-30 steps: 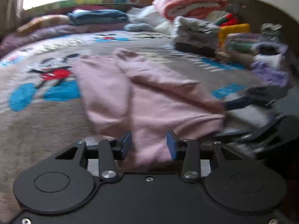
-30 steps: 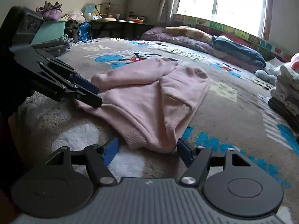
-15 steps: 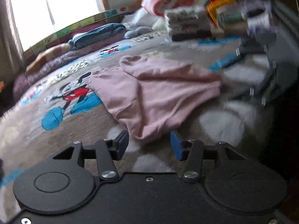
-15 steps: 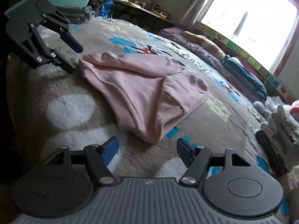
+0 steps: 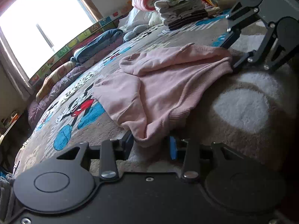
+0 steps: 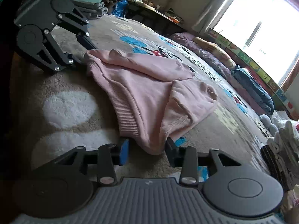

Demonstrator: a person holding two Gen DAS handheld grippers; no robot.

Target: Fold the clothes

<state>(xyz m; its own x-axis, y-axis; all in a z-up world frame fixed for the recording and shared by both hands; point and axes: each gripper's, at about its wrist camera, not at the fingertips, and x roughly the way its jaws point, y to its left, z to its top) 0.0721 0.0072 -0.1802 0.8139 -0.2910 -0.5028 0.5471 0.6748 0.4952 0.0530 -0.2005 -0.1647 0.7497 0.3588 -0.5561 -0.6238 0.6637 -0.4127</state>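
While the pink sweatshirt lies on the cartoon-print blanket, its hem corners sit between the parted fingers of the left gripper and right gripper, seemingly ungripped.

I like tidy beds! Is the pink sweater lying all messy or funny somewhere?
Yes. The pink sweater lies rumpled on the blanket, not flat: one sleeve is flopped across the body and a side is folded over unevenly. Both the left gripper and the right gripper sit open at its hem corners.
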